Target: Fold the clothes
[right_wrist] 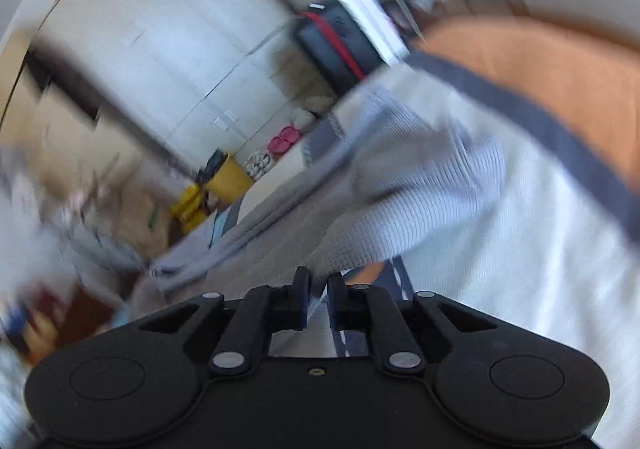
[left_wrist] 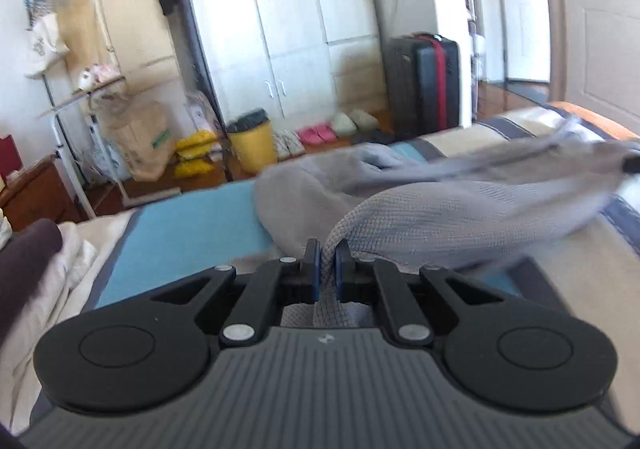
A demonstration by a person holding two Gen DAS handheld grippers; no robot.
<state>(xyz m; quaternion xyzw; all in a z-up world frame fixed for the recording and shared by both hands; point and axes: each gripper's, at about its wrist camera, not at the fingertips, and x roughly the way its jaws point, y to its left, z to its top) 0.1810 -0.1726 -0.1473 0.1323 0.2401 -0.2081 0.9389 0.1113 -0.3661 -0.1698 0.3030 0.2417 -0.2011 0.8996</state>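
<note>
You held the grey garment (left_wrist: 460,217) lifted over the bed (left_wrist: 188,217), left gripper (left_wrist: 328,261) and right gripper (right_wrist: 318,289) each pinching an edge. This looked like spreading; next, lay it flat.

grey waffle-knit garment (left_wrist: 460,217) lies on the striped blue-and-cream bedspread (left_wrist: 188,225); round yellow plastic bin (left_wrist: 252,141) sits behind, left of the black hard-shell suitcase (left_wrist: 424,85).
</note>
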